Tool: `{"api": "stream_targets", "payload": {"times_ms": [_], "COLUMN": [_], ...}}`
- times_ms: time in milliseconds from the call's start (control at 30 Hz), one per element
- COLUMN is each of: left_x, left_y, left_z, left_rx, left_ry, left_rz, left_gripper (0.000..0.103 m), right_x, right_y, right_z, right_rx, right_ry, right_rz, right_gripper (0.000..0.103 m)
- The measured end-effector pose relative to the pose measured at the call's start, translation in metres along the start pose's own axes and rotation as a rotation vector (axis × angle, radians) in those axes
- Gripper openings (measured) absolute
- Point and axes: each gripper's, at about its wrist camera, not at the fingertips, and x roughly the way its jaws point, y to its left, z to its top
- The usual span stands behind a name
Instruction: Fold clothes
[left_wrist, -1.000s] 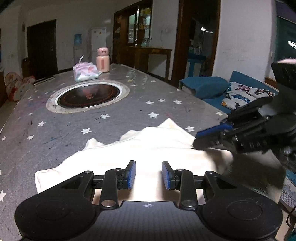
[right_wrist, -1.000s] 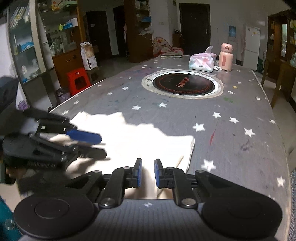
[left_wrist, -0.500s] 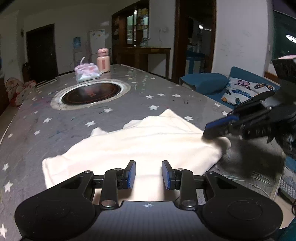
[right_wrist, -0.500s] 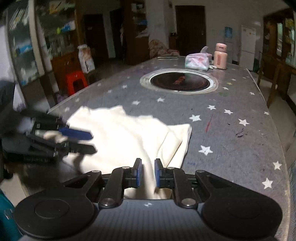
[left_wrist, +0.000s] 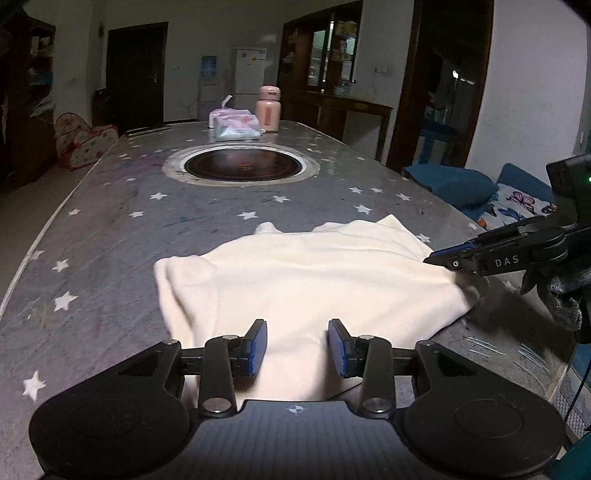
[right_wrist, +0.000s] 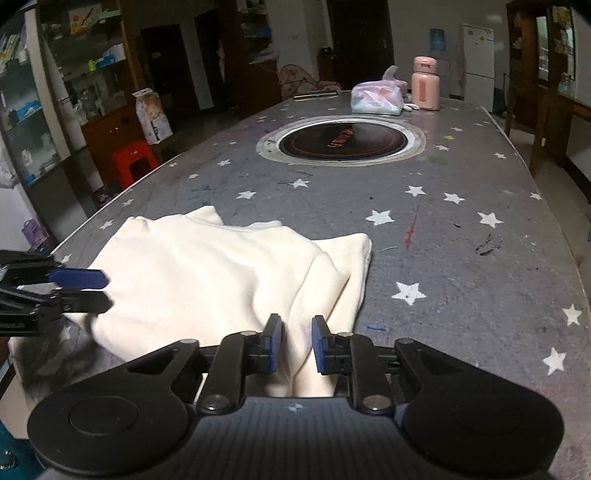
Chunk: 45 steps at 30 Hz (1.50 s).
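One cream garment (left_wrist: 306, 280) lies folded at the near end of the star-patterned table (left_wrist: 110, 229). Two grippers flank it: left gripper (left_wrist: 297, 347) and right gripper (right_wrist: 295, 343), jaws opening, cloth between, unpinched. Beyond, open tabletop.

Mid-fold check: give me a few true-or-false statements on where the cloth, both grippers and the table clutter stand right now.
1. The cream fabric garment lies on the grey star-patterned table. True.
2. The pink cylindrical bottle stands on the garment. False: it stands at the far end, beside the pastel tissue pack.
3. Garment fabric sits between the right gripper fingers. True; its jaws are opening.
4. The left gripper is clamped shut. False: there is a clear gap, and it is opening.
5. The round black inset cooktop is covered by cloth. False: it is bare.
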Motion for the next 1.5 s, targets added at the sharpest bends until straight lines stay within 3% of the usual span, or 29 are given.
{"api": "stream_targets", "payload": {"times_ms": [267, 433, 633, 767, 933, 1100, 1500], "left_x": [0.000, 0.001, 0.002, 0.001, 0.002, 0.001, 0.043], "left_y": [0.001, 0.003, 0.003, 0.004, 0.003, 0.014, 0.063], "left_z": [-0.002, -0.002, -0.002, -0.001, 0.003, 0.017, 0.044], "left_rx": [0.005, 0.029, 0.049, 0.046, 0.046, -0.001, -0.140], "left_ry": [0.008, 0.016, 0.021, 0.025, 0.035, 0.028, 0.075], "left_rz": [-0.008, -0.012, -0.016, -0.018, -0.031, -0.040, 0.055], "left_gripper": [0.041, 0.041, 0.041, 0.041, 0.041, 0.041, 0.038], "right_x": [0.002, 0.000, -0.003, 0.000, -0.006, 0.016, 0.045], "right_y": [0.005, 0.016, 0.013, 0.008, 0.009, 0.019, 0.016], "right_z": [0.001, -0.001, 0.001, 0.006, 0.023, 0.034, 0.042], "right_rx": [-0.029, -0.093, -0.117, -0.098, -0.090, -0.116, -0.101], "right_ry": [-0.003, -0.024, -0.025, 0.007, -0.033, -0.019, 0.016], "right_rz": [-0.007, -0.075, -0.148, -0.113, -0.067, -0.023, -0.017], "right_gripper": [0.011, 0.002, 0.001, 0.003, 0.007, 0.007, 0.006]}}
